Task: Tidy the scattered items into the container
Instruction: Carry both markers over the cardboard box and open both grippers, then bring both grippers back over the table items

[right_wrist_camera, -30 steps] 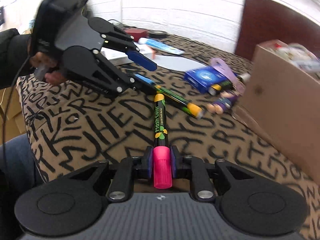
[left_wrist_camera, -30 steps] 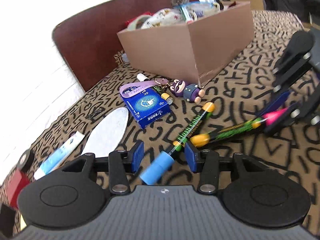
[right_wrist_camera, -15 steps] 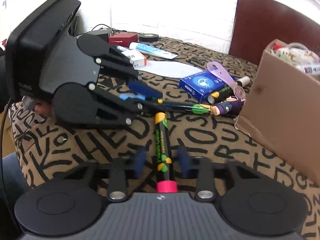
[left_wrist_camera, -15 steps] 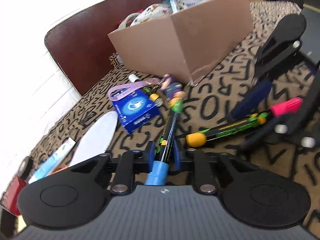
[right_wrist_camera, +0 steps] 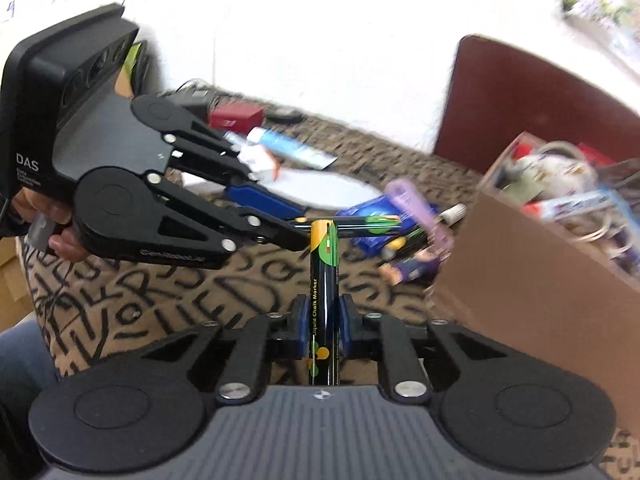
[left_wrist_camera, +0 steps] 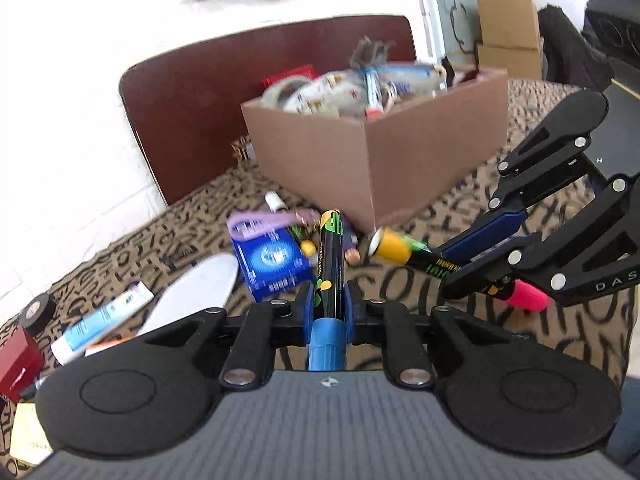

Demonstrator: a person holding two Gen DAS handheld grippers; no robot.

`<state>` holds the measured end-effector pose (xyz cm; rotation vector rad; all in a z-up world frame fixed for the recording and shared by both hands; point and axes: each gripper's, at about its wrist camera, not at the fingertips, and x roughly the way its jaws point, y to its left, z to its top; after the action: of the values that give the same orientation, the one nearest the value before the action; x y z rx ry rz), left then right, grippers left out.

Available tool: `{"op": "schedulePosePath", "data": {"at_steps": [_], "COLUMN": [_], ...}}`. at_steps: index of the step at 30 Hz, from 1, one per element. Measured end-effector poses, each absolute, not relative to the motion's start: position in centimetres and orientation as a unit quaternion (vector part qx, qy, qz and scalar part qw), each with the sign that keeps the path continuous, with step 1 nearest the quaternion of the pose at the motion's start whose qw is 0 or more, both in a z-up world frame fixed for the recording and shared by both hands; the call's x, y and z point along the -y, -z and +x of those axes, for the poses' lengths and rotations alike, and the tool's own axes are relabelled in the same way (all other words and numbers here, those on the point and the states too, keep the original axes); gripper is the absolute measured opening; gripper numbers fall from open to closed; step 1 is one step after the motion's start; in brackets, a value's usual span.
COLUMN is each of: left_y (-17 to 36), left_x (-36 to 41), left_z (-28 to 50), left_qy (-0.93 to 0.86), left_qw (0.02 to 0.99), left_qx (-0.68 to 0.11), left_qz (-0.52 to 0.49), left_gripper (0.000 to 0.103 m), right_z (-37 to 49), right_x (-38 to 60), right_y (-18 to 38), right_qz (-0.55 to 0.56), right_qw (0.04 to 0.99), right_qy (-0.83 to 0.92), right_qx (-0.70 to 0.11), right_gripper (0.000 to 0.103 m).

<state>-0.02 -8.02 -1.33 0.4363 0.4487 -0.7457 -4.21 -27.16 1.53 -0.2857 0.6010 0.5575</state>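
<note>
1. Black chalk markers, one per gripper: the blue-capped marker is clamped in the left gripper, the pink-capped marker in the right gripper.
2. Both markers' long axes point ahead toward the cardboard box, nearer the right gripper.
3. Other clutter lies on the patterned surface.

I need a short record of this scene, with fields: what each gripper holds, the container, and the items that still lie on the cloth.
left gripper: shut on blue-capped marker
right gripper: shut on pink-capped marker
container: cardboard box, open, already holding items
cloth: brown, black letters
still on cloth: blue packet, toothpaste tube, white insole, tape roll, red box
</note>
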Motion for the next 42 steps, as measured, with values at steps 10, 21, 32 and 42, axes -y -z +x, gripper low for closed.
{"op": "schedulePosePath", "data": {"at_steps": [10,21,32,42], "left_y": [-5.5,-5.5,-4.2,-6.1], "left_x": [15.9,27.6,28.4,25.9], "left_z": [2.3,10.6,11.9,10.0], "left_qy": [0.397,0.405,0.385,0.403], "left_qw": [0.885,0.876,0.881,0.887], "left_qx": [-0.137,-0.167,-0.179,-0.153], "left_qz": [0.199,0.201,0.211,0.166], "left_gripper": [0.012,0.012,0.017,0.06], "right_z": [-2.4,5.3,7.8,4.4], "right_x": [35.1,45.4,46.4,45.5], "right_y": [-8.7,-8.4,-6.5,-8.5], "right_qz": [-0.084,-0.028,-0.012,-0.033], "right_qw": [0.956,0.968,0.966,0.972], "right_qy": [-0.182,-0.062,-0.043,-0.01], "right_qx": [-0.216,-0.241,-0.254,-0.232], "right_gripper": [0.015,0.015,0.044,0.073]}}
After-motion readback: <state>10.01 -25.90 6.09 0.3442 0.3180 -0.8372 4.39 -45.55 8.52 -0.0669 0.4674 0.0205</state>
